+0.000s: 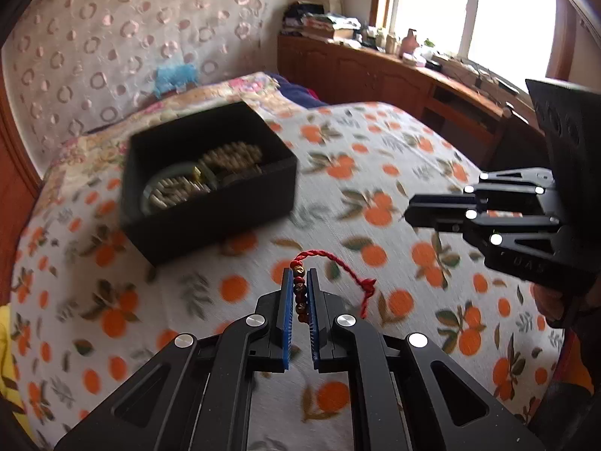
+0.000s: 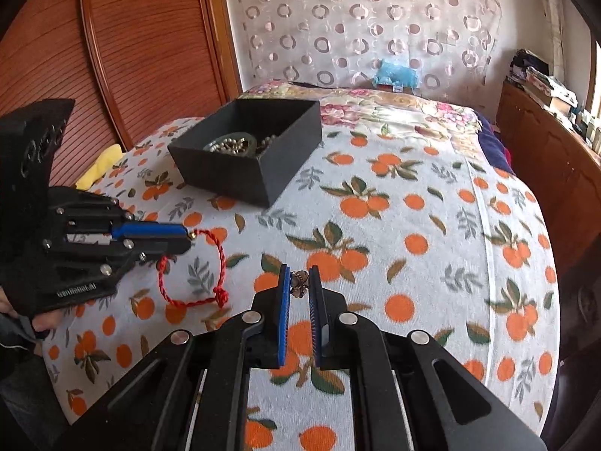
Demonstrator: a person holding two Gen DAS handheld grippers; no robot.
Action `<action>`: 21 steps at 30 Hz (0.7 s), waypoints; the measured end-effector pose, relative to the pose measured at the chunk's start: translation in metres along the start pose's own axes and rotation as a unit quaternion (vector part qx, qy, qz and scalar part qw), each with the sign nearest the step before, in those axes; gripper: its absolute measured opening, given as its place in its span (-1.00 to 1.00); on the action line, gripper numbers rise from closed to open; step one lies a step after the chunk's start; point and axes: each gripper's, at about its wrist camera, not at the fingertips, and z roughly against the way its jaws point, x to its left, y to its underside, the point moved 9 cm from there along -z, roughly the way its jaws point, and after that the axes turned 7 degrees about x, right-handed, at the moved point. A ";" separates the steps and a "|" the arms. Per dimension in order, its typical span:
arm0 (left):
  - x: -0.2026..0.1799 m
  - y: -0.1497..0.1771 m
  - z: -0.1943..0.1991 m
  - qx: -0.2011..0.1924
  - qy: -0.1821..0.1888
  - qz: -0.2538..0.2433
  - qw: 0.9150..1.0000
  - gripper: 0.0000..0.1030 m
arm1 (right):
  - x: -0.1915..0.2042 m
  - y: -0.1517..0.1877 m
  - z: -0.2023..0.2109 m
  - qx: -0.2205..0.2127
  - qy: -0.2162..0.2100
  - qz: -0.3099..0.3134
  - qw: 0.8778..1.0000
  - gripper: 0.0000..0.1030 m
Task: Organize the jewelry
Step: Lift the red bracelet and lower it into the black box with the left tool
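A black open box (image 1: 210, 218) sits on the bed and holds beaded bracelets (image 1: 225, 169) and a green bangle; it also shows in the right wrist view (image 2: 244, 173). My left gripper (image 1: 299, 276) is shut on a red cord bracelet (image 1: 338, 263) with small beads, held above the bedspread near the box's front. In the right wrist view the left gripper (image 2: 188, 238) holds the red cord bracelet (image 2: 221, 259), which hangs in a loop. My right gripper (image 2: 299, 274) is shut on a small metallic ornament (image 2: 299, 285). The right gripper (image 1: 411, 212) shows at the right of the left wrist view.
The bed has a white spread with orange fruit print (image 2: 413, 225) and a floral quilt (image 2: 394, 109) behind the box. A wooden cabinet (image 1: 375, 71) with clutter runs under the window. A wooden headboard (image 2: 131, 56) stands at left. A yellow cloth (image 2: 99, 169) lies at the bed's edge.
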 end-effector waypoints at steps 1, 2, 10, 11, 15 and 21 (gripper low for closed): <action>0.003 -0.003 0.002 -0.004 -0.002 0.002 1.000 -0.88 | 0.001 -0.006 0.000 -0.004 -0.001 0.003 1.000 -0.79; 0.008 -0.008 0.006 -0.010 -0.006 0.005 1.000 -0.88 | 0.001 -0.009 0.000 -0.007 -0.001 0.005 1.000 -0.79; 0.040 -0.040 0.029 -0.051 -0.027 0.027 0.998 -0.88 | 0.011 -0.052 -0.001 -0.033 -0.009 0.028 0.999 -0.79; 0.045 -0.042 0.031 -0.054 -0.031 0.029 0.998 -0.88 | 0.012 -0.057 -0.001 -0.035 -0.011 0.029 0.999 -0.79; 0.067 -0.053 0.035 -0.066 -0.047 0.043 0.996 -0.88 | 0.019 -0.079 -0.006 -0.047 -0.023 0.033 0.998 -0.79; 0.094 -0.066 0.037 -0.077 -0.063 0.057 0.993 -0.88 | 0.029 -0.102 -0.021 -0.052 -0.039 0.036 0.997 -0.79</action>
